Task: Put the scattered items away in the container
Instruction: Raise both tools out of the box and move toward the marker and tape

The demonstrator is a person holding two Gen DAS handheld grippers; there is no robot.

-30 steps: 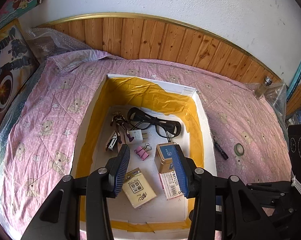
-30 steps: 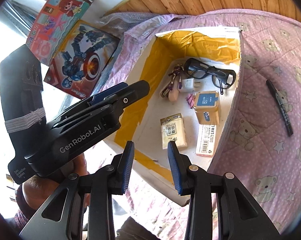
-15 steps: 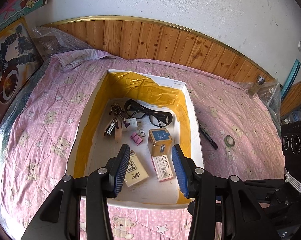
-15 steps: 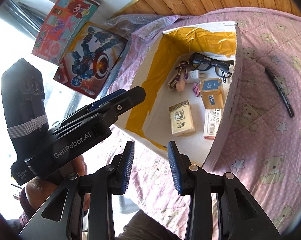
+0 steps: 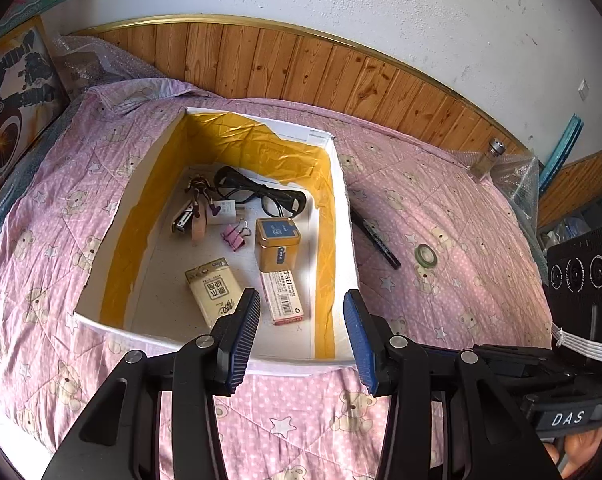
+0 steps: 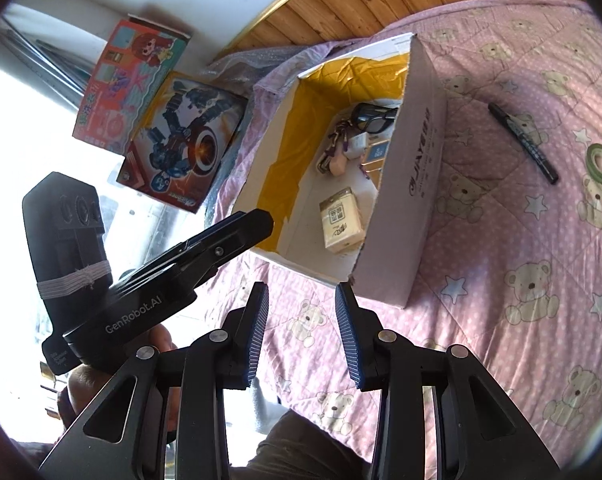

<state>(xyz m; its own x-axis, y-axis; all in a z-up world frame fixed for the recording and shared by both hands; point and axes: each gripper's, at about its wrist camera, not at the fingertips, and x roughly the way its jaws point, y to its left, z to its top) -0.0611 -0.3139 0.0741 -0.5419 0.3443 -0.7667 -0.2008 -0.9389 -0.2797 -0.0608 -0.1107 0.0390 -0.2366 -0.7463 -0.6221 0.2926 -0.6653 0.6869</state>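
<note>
- I see the white box [image 5: 343, 216], yellow-lined, open on the quilt, holding glasses [image 5: 261, 194], a tin [image 5: 277, 244] and small packs.
- Black marker [image 5: 375, 236] and green tape roll [image 5: 426, 255] lie outside, right of it.

Quick count: one cardboard box [image 5: 343, 216] on the bed, and two things lying loose on the quilt beside it, one black marker [image 5: 375, 236] and one roll of green tape [image 5: 426, 255]. Inside the box there was one pair of black glasses [image 5: 261, 194], one gold tin [image 5: 277, 244], one pink binder clip [image 5: 233, 235], one tissue pack [image 5: 211, 290], one flat barcoded packet [image 5: 285, 298], one white charger plug [image 5: 225, 212] and one bunch of keys [image 5: 195, 206]. Two picture boxes [image 6: 185, 140] stood at the bed's edge, and one small glass bottle [image 5: 487, 156] by the wall
</note>
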